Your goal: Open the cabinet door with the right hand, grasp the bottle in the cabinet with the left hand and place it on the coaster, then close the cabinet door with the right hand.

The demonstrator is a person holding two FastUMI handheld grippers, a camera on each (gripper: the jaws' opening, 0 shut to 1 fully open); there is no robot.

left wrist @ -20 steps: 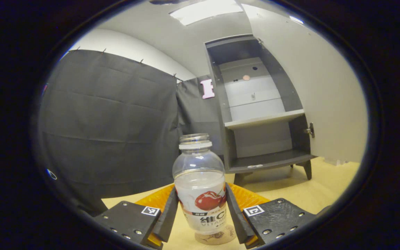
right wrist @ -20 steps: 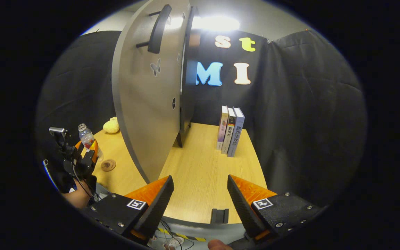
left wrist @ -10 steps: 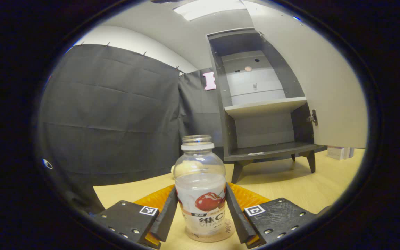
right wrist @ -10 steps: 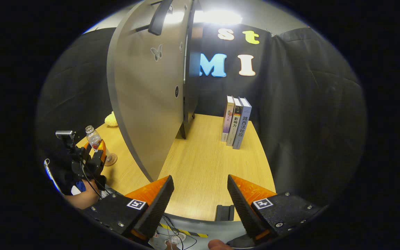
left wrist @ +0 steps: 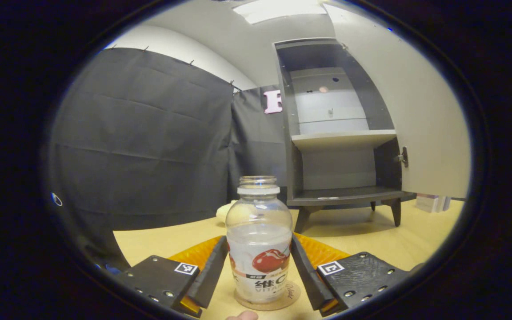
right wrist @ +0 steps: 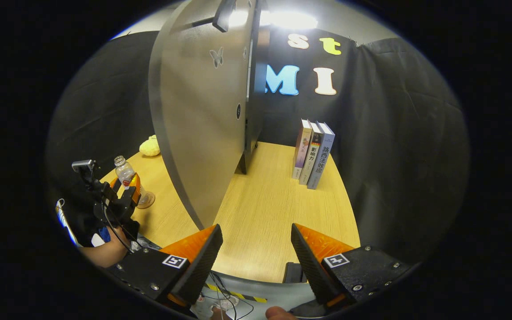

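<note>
A clear bottle [left wrist: 258, 213] with a cherry label stands upright on a round cork coaster [left wrist: 267, 304] on the wooden table. My left gripper [left wrist: 259, 244] is shut on the bottle, one finger against each side of its label. In the right gripper view, the left gripper [right wrist: 118, 200] and the bottle [right wrist: 125, 171] sit at the far left over the coaster [right wrist: 147, 202]. The grey cabinet [left wrist: 340, 133] stands behind with bare shelves, and its door [right wrist: 198, 124] is swung wide open. My right gripper [right wrist: 254, 229] hangs open over the table's front edge, holding nothing.
Three books [right wrist: 314, 153] stand upright on the table right of the cabinet. A yellow soft thing [right wrist: 150, 146] lies by the back cloth wall, left of the door. The door's long handle [right wrist: 222, 11] is high up. Cables hang below the table's front edge.
My left gripper has come down with the bottle, whose base now rests on the coaster. The right gripper has drifted slightly and stayed open; the door is still open.
</note>
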